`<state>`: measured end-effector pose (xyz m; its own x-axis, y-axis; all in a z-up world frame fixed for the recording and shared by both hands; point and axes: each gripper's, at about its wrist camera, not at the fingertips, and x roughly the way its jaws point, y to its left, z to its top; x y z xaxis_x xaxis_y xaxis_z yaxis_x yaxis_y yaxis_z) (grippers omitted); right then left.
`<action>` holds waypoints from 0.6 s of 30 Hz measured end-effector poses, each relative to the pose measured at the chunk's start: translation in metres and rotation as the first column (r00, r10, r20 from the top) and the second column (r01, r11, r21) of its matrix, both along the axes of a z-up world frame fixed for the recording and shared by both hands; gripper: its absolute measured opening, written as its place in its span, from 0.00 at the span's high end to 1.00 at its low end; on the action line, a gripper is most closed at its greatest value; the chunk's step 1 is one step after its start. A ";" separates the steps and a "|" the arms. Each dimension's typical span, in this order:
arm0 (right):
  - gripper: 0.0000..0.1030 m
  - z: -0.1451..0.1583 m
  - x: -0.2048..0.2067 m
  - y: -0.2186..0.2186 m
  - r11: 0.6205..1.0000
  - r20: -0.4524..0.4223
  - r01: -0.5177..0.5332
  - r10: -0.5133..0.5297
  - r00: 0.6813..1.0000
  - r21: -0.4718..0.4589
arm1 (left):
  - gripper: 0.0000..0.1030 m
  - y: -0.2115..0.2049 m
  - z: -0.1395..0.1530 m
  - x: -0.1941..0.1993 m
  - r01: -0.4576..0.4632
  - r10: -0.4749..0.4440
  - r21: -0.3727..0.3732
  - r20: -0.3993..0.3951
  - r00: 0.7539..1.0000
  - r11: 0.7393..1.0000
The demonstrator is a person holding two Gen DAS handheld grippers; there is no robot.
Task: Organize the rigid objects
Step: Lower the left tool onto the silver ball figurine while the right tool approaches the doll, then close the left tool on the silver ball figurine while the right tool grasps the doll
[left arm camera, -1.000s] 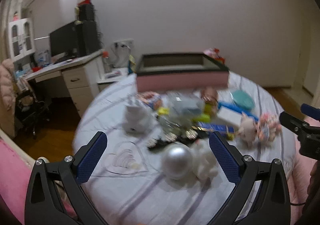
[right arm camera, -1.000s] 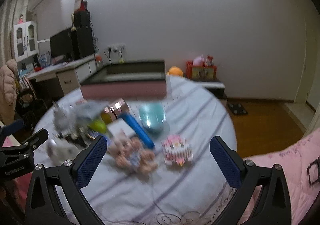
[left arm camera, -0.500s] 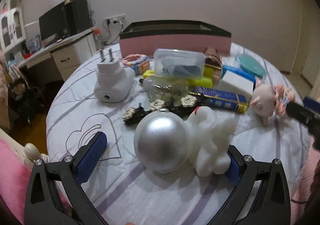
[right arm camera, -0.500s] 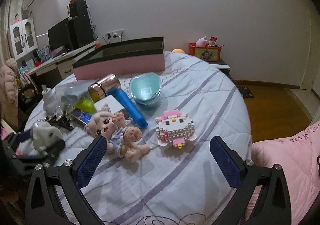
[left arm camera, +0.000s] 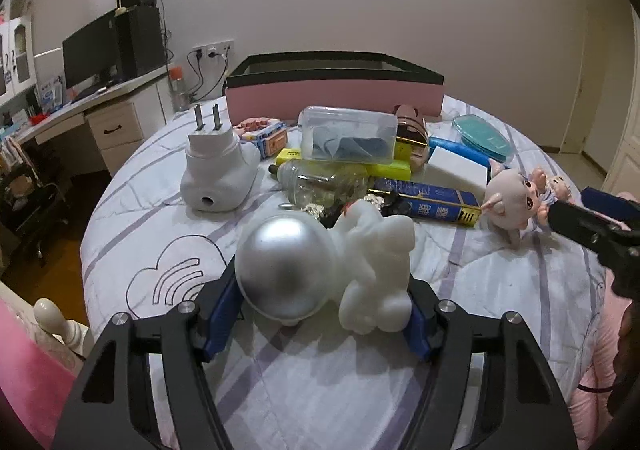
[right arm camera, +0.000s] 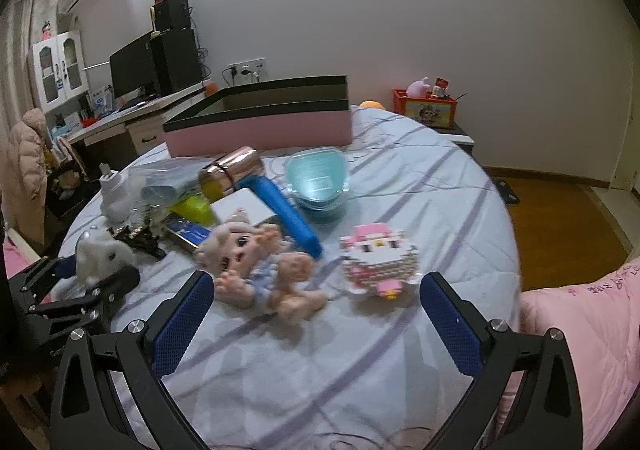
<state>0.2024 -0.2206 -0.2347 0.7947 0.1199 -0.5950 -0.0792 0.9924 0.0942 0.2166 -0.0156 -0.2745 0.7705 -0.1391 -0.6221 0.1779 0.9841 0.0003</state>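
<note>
An astronaut figure (left arm camera: 320, 262) with a silver helmet and white body lies on the striped bed cover (left arm camera: 320, 378). My left gripper (left arm camera: 320, 290) is around it with its jaws closing. Both blue pads (left arm camera: 220, 310) sit against the figure's sides. The right wrist view shows this grip at the left edge, around the astronaut figure (right arm camera: 102, 256). My right gripper (right arm camera: 316, 324) stands open over bare cover, just short of a doll (right arm camera: 256, 262) and a pink block toy (right arm camera: 376, 254). A pink box (left arm camera: 334, 100) with a dark rim stands open at the far side.
Behind the astronaut lie a white plug adapter (left arm camera: 218, 170), a clear bottle (left arm camera: 320, 182), a clear lidded tub (left arm camera: 348, 134), a blue-and-gold box (left arm camera: 432, 204), a white block (left arm camera: 456, 168) and a teal dish (right arm camera: 318, 178). A desk (left arm camera: 100, 110) stands left. Wooden floor (right arm camera: 560, 218) lies right.
The left jaws have closed in from wide open until the pads meet the astronaut. Both grippers came lower and nearer to the objects early on. The right gripper has stayed open.
</note>
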 end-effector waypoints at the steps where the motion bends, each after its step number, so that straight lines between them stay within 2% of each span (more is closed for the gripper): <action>1: 0.00 -0.001 0.003 0.003 1.000 -0.007 -0.007 0.008 1.000 0.005 | 0.33 0.001 0.001 0.000 0.007 -0.007 -0.008 0.003 1.000 1.000; 10: 0.01 0.000 0.022 0.031 0.995 -0.029 0.062 -0.064 0.998 -0.075 | 0.33 0.008 0.006 -0.008 0.024 -0.024 -0.009 0.016 1.000 1.000; 15: 0.22 0.003 0.020 0.044 0.991 -0.019 0.060 -0.062 0.998 -0.118 | 0.33 0.013 0.009 -0.009 0.029 -0.029 -0.007 0.028 0.999 1.000; 18: 0.27 -0.001 0.024 0.051 0.993 -0.043 0.032 -0.037 0.998 -0.111 | 0.33 0.013 0.009 -0.007 0.038 -0.038 -0.020 0.026 0.999 0.999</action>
